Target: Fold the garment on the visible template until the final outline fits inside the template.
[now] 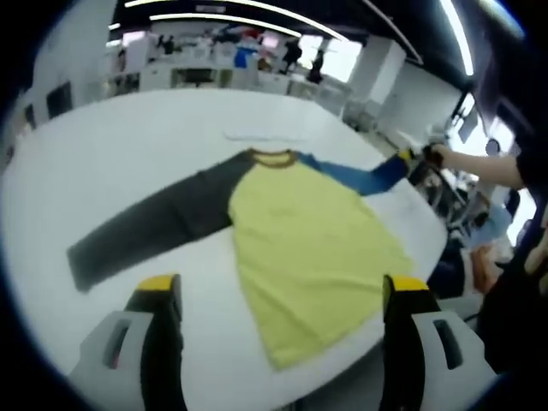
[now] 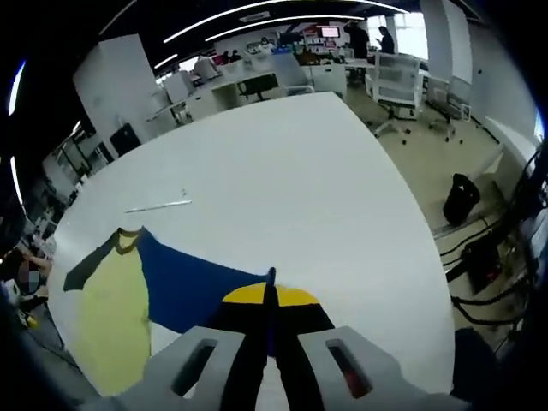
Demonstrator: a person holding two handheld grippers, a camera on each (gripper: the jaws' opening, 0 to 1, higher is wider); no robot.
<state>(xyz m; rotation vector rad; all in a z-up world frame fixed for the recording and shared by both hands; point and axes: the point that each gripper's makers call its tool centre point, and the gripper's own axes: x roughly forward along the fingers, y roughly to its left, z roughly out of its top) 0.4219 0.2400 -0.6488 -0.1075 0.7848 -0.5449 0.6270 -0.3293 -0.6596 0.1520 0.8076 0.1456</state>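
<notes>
1. The long-sleeved shirt with a yellow-green cloth body (image 1: 312, 257) lies flat and face up on the big white rounded table (image 1: 128, 163). Its dark grey sleeve (image 1: 145, 231) is stretched out to one side of the body and its blue sleeve (image 1: 355, 175) to the other.
2. The right gripper (image 2: 269, 321), yellow-tipped with black jaws, has its jaws pressed together on the cuff end of the blue sleeve (image 2: 193, 291). In the left gripper view it is out at the far end of that sleeve, held by a person's bare arm (image 1: 484, 167). I judge the sleeve is pinched there so it can be carried over the shirt body as a first fold.
3. The left gripper (image 1: 282, 295) hangs above the table on the hem side of the shirt, its yellow-tipped jaws wide apart and holding nothing. One jaw is over bare table beside the hem, the other near the table edge.
4. A thin pale strip (image 1: 261, 135) lies on the table just beyond the brown collar (image 1: 274, 158). I cannot make out a template outline under the shirt.
5. Beyond the collar the table top is broad and bare, so there is room on that side. The hem corner lies close to the near table edge, and the blue cuff is near the edge too, so cloth could slip over there.
</notes>
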